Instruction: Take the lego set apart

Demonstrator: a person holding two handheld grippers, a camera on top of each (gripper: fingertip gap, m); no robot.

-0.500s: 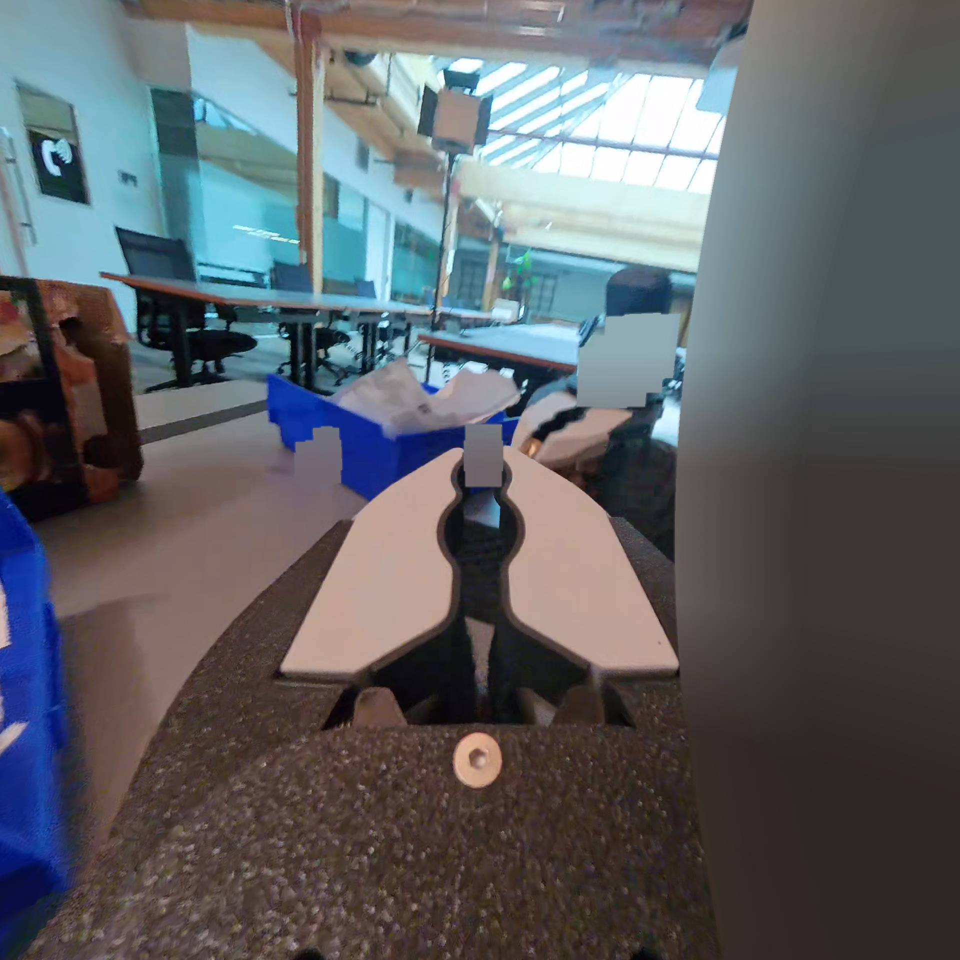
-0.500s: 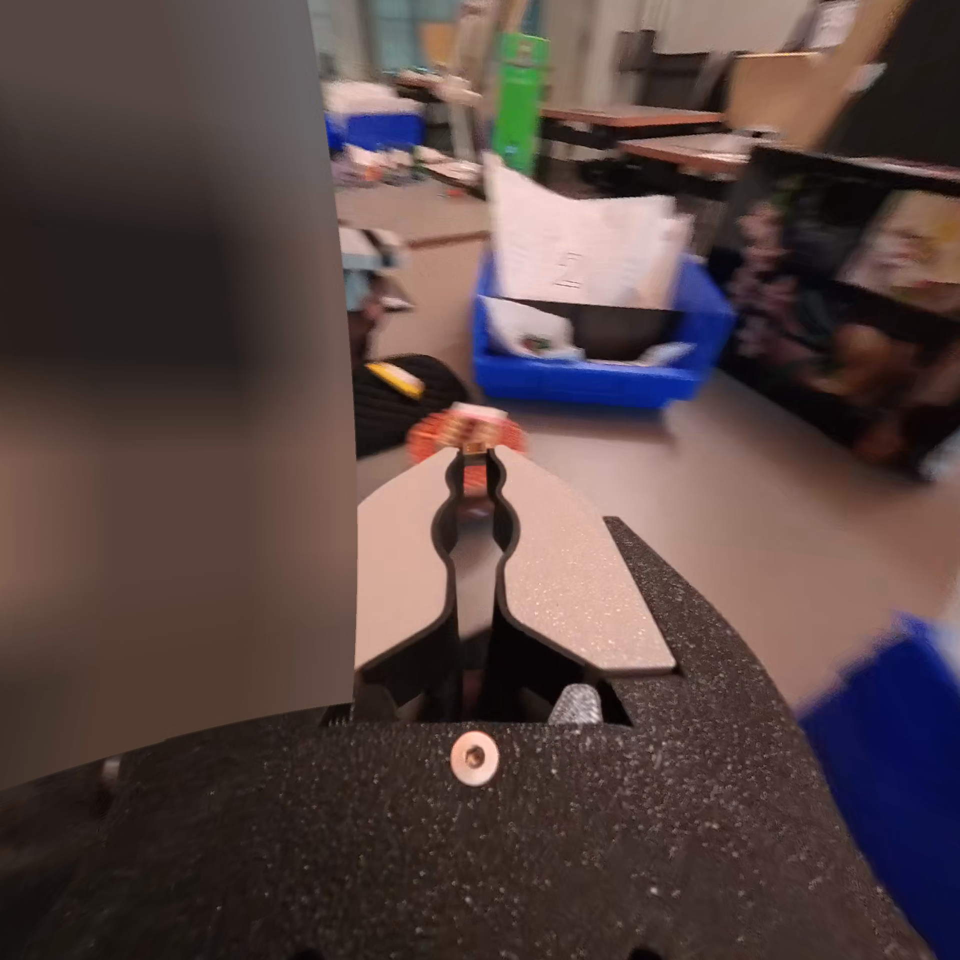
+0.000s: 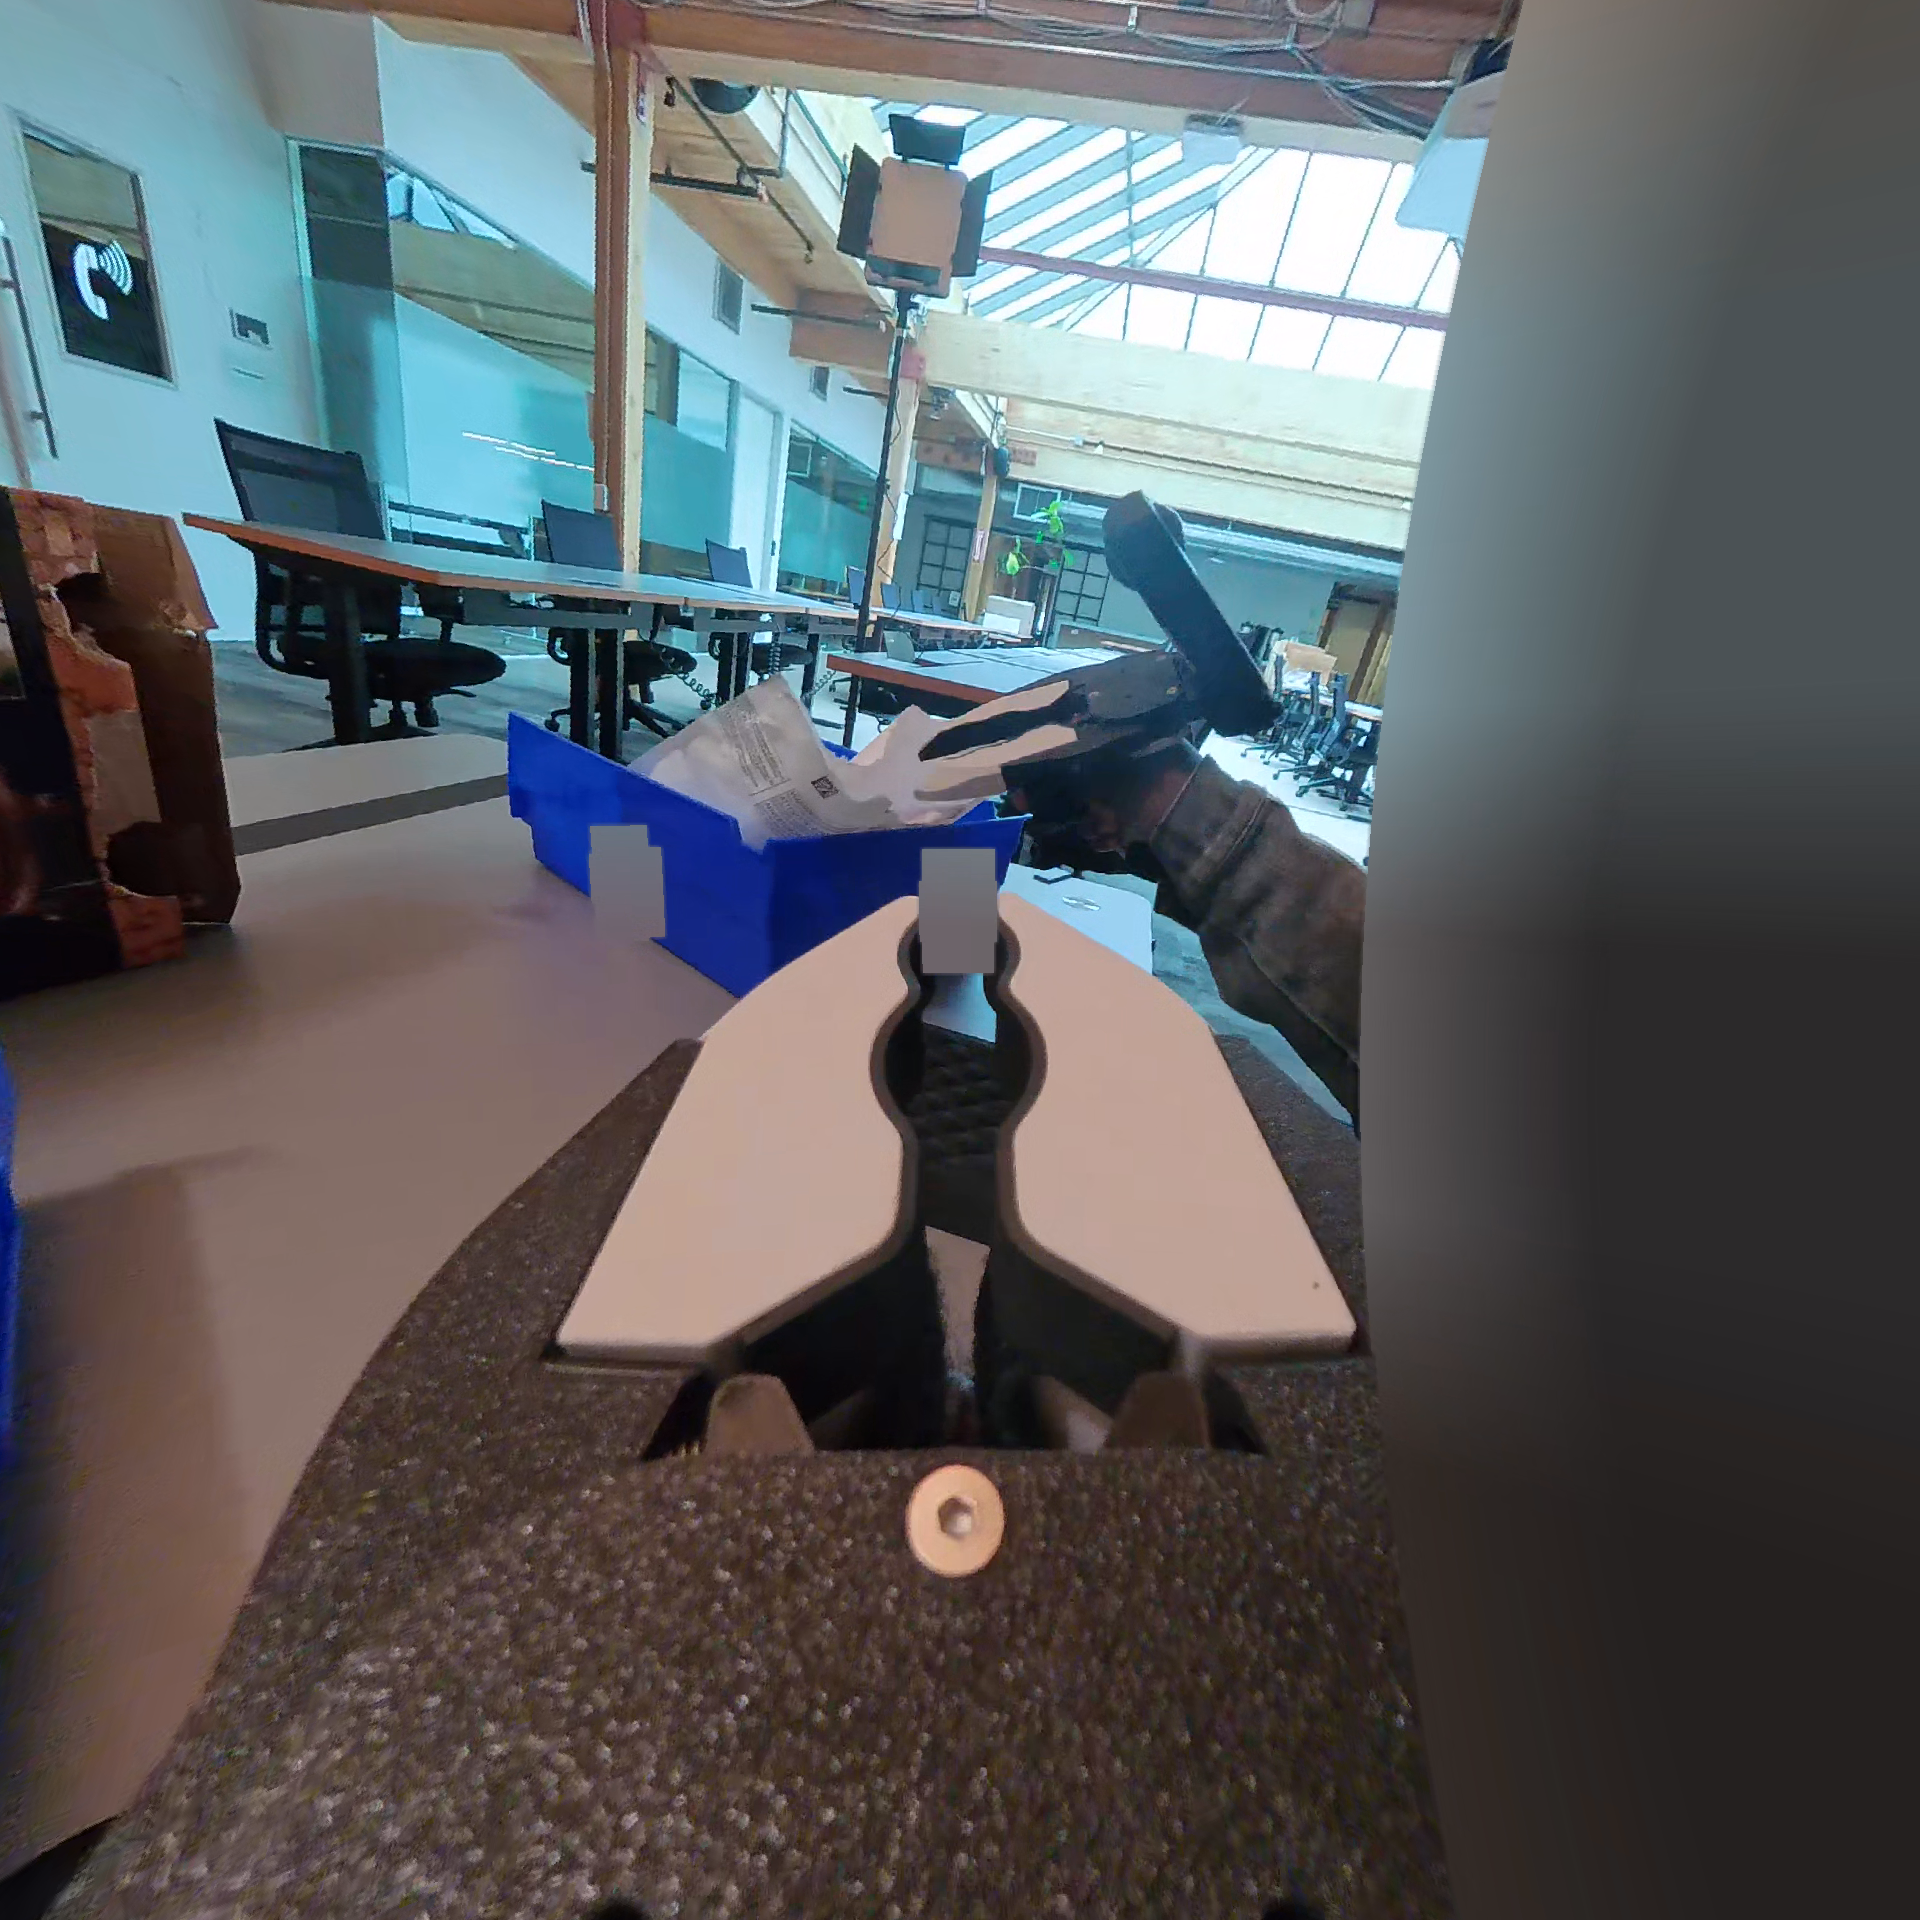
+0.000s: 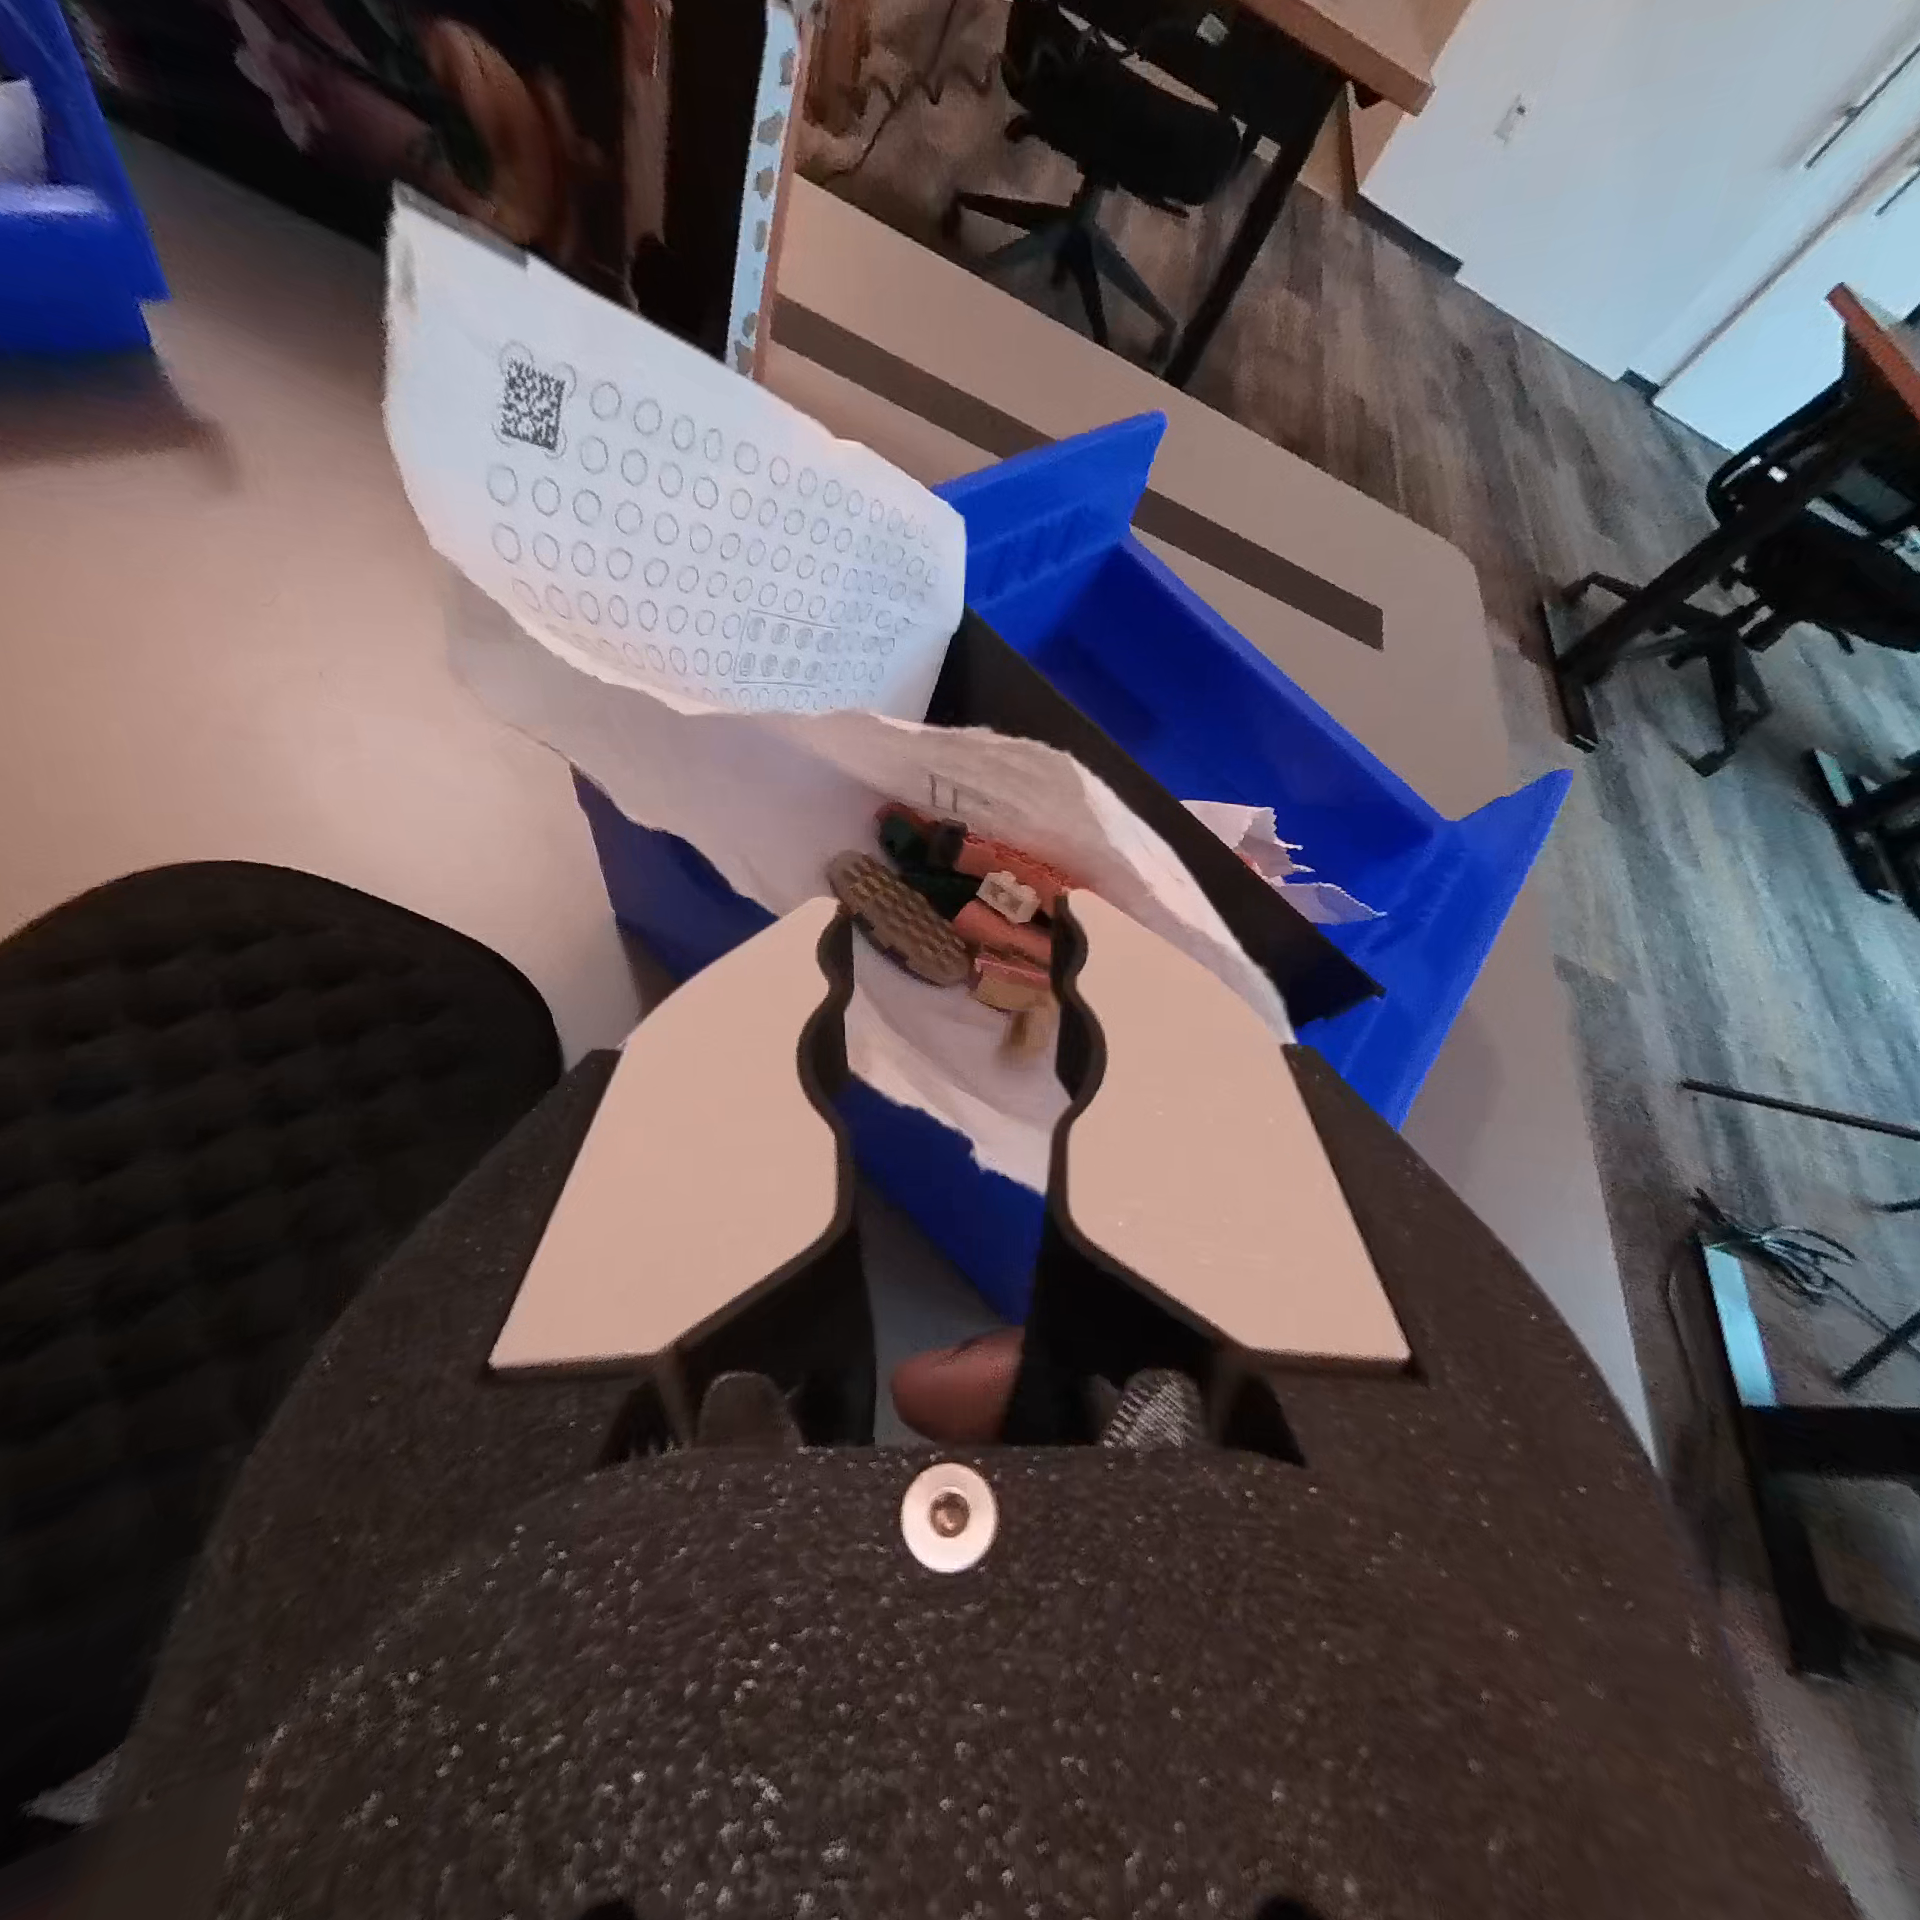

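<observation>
Inside the blue bin (image 4: 1226, 665), on torn white paper (image 4: 727, 582), lie loose pink, tan and dark lego pieces (image 4: 956, 914); the right gripper (image 4: 951, 925) hovers over them, fingers apart. At the left gripper (image 3: 958, 935) a mosaic patch hides the tips, so its grip cannot be told; bare table (image 3: 312, 1039) spreads beside it.

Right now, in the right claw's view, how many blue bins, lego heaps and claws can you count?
Blue bins: 2, one near and one at the upper left
Lego heaps: 1, lying on torn paper in the near bin
Claws: 1, open
Total: 4
</observation>
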